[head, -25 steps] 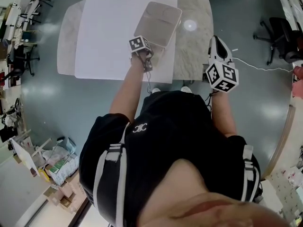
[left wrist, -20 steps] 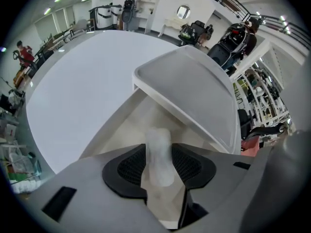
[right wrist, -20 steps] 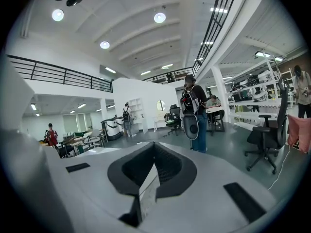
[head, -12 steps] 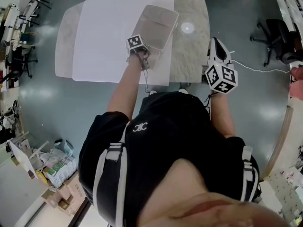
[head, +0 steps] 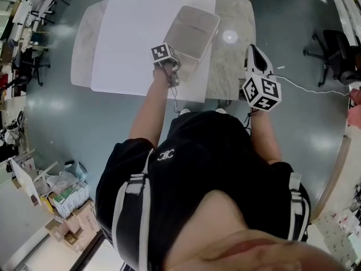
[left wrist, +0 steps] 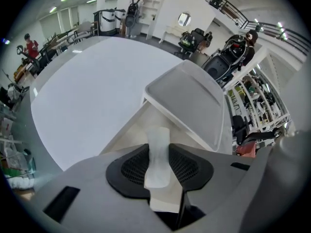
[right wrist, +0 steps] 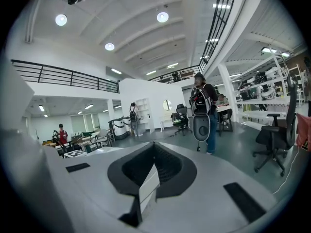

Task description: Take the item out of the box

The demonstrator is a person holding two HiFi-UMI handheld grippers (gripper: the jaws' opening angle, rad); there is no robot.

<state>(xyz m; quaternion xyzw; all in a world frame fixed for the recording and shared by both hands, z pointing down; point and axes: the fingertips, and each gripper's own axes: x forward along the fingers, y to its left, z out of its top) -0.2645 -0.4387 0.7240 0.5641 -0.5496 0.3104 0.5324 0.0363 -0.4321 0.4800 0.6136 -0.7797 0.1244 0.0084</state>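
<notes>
The left gripper (left wrist: 159,153) has narrowed since a second ago and now pinches a pale translucent strip (left wrist: 158,136), upright at the near edge of the open white box (left wrist: 187,96) on the surface (head: 231,66) (the shirt emblem (head: 166,154) is too small to read). The right gripper (right wrist: 154,149), jaws together, hangs beside the surface's right edge.

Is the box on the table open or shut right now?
Open. The grey lid of the white rectangular box is tilted up and back, baring the cream inside; the left gripper holds a translucent white strip.

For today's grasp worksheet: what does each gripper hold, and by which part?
The left gripper clamps a translucent white item by its near end; the far end sticks out. The right gripper holds nothing.
</notes>
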